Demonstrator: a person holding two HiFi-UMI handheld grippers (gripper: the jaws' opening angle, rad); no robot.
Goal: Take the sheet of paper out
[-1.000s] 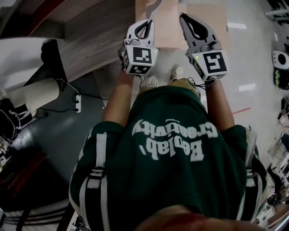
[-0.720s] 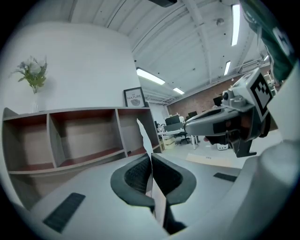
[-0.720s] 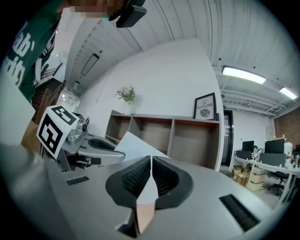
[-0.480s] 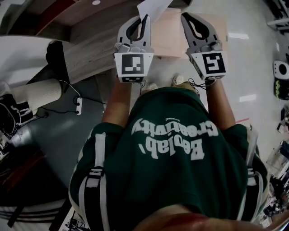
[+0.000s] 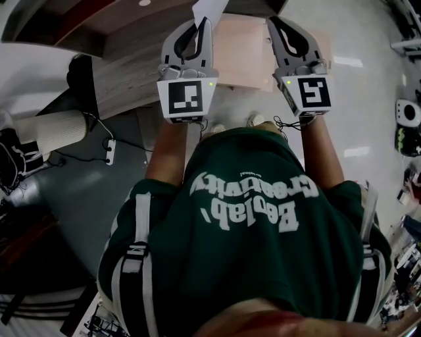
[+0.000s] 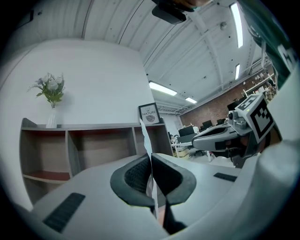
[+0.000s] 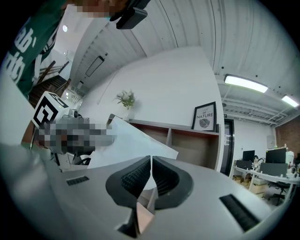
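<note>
My left gripper (image 5: 205, 25) is shut on a white sheet of paper (image 5: 209, 9), which sticks up past its tips at the top edge of the head view. In the left gripper view the sheet (image 6: 146, 136) shows edge-on, pinched between the dark pads of the left gripper (image 6: 151, 157). My right gripper (image 5: 275, 25) is held level beside it, shut on a pale tan envelope (image 5: 245, 52) that spreads between the two grippers. A tan fold of the envelope (image 7: 143, 213) shows low in the right gripper (image 7: 151, 159). The white sheet (image 7: 125, 143) stands to its left.
A wooden shelf unit (image 6: 89, 147) stands ahead against a white wall, with a framed print (image 6: 149, 113) and a vase of flowers (image 6: 49, 93) on top. Office desks (image 7: 269, 176) lie to the right. Below, a round white table (image 5: 26, 72) and a power strip (image 5: 108, 151) are at the left.
My left gripper has risen with the white sheet, which now stands clear above the tan envelope. The right gripper has risen a little, still shut on the envelope.
</note>
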